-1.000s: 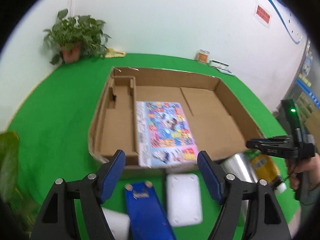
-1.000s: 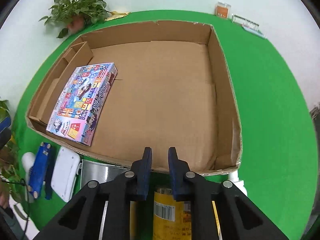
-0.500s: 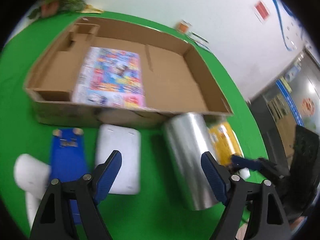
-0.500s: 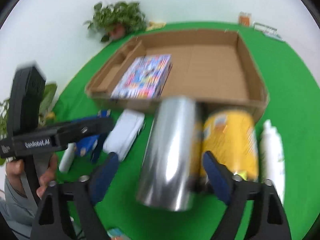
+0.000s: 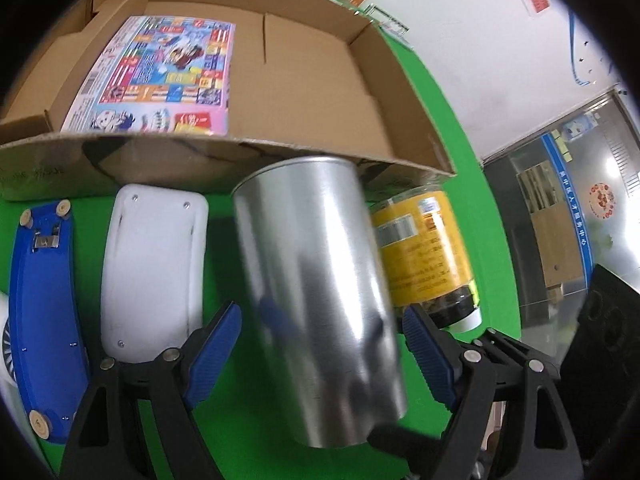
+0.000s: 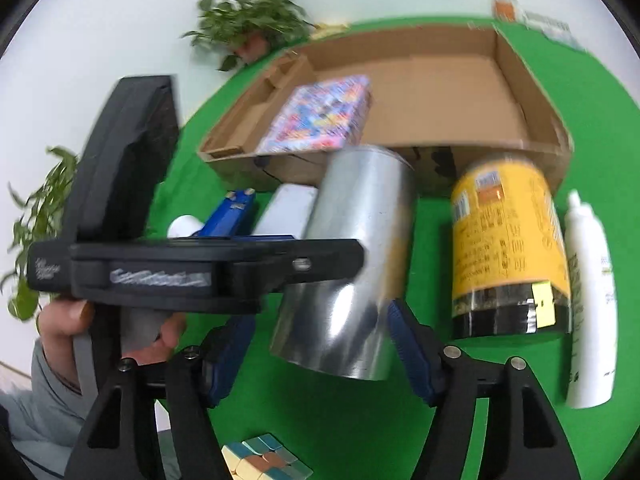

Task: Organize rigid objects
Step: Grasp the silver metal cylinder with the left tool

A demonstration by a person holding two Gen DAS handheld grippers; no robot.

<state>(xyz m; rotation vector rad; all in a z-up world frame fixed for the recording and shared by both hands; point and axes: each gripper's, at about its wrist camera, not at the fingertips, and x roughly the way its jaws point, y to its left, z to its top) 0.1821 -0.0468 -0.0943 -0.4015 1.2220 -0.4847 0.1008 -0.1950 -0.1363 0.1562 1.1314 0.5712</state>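
A shiny silver can (image 5: 320, 296) lies on the green table in front of the cardboard box (image 5: 304, 80); it also shows in the right wrist view (image 6: 352, 256). My left gripper (image 5: 320, 352) is open, its blue fingers either side of the can. My right gripper (image 6: 320, 352) is open too, straddling the can's near end; the left gripper's body (image 6: 180, 268) crosses that view. A colourful flat box (image 5: 160, 76) lies inside the cardboard box. A yellow-labelled jar (image 5: 424, 256) lies right of the can.
Left of the can lie a white flat device (image 5: 152, 276) and a blue tool (image 5: 44, 304). A white bottle (image 6: 592, 308) lies right of the jar. A puzzle cube (image 6: 264, 460) sits near the front. Potted plants (image 6: 248, 28) stand at the back.
Both grippers have dropped from above the box to the silver can. The right gripper has opened. The left gripper has closed in around the can.
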